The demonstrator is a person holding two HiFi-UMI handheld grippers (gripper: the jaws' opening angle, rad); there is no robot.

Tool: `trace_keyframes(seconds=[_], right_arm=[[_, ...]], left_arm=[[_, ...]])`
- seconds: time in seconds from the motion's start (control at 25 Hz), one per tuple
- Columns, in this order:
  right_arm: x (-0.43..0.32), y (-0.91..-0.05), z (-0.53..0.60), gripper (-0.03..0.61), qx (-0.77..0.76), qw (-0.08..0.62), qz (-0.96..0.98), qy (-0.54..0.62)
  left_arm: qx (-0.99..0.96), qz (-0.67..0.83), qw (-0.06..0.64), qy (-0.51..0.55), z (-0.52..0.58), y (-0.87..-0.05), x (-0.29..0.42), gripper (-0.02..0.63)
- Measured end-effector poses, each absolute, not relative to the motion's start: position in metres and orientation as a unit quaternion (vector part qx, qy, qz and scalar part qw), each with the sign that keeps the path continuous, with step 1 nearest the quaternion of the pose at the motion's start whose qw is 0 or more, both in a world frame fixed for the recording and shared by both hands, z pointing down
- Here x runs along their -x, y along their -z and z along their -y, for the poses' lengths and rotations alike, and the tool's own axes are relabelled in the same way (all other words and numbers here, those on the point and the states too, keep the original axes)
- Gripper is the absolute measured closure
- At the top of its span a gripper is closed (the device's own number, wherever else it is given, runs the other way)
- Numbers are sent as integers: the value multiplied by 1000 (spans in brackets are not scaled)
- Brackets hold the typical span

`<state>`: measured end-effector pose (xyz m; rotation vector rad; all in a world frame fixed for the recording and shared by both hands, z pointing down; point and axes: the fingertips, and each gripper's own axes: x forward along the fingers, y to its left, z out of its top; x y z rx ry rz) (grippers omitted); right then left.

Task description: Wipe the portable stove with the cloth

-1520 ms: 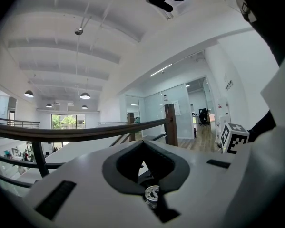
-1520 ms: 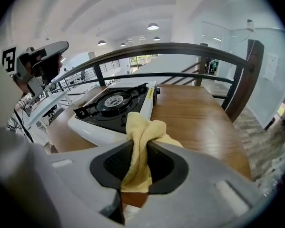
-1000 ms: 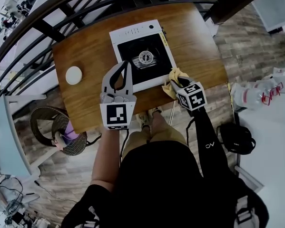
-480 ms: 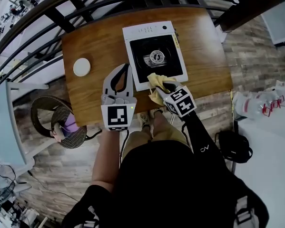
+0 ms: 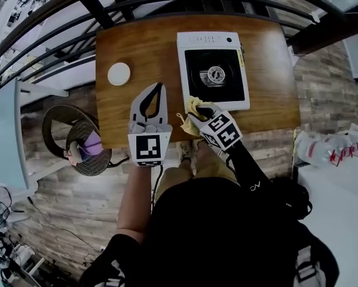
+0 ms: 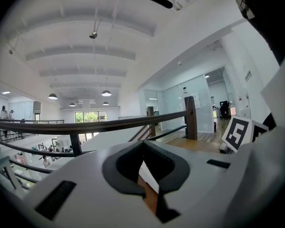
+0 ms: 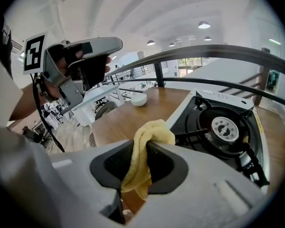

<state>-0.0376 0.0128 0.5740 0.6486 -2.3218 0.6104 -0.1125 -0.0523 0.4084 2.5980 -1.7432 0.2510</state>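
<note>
Right gripper: the jaws are clamping down on the yellow cloth. In the right gripper view the cloth is standing pinched between the two jaws, one fold bulging above the tips and the rest hanging below them. The gripper is gripping nothing else.

Cloth position: from the head view it is sitting at the near-left corner of the portable stove, overlapping the white rim there. Whether it is pressing on the stove or hanging just above it cannot be told.

Left gripper: the jaws are meeting at the tips and are carrying nothing. In the left gripper view the tips are closing together and only the hollow behind them is showing. This gripper is hovering over the near part of the wooden table, left of the stove and apart from it, and is pointing upward toward the railing.

Stove: it is standing on the right half of the table, with the burner showing inside the black tray. A small white bowl is resting on the table well to the left of the stove.
</note>
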Motion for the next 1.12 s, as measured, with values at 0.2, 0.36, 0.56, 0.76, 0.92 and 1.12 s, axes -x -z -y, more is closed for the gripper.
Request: trace_keyframes(seconds=[0.2, 0.36, 0.56, 0.76, 0.92, 1.12], right_arm=[[62, -564, -22, 500, -206, 314, 900, -220], [67, -565, -13, 499, -213, 316, 900, -213], [67, -553, 7, 500, -228, 312, 901, -200], [68, -546, 41, 499, -237, 318, 899, -185], [74, -552, 74, 500, -243, 329, 891, -196], [75, -552, 120, 499, -249, 342, 889, -176]], left_arm=[[-822, 564, 3, -79, 52, -409, 121, 607], [-820, 567, 4, -81, 53, -411, 124, 607], [-815, 574, 6, -81, 55, -408, 129, 607], [-810, 581, 3, -77, 63, -401, 131, 607], [-808, 584, 3, -72, 79, -402, 131, 607], [-804, 589, 6, -75, 101, -402, 125, 607]])
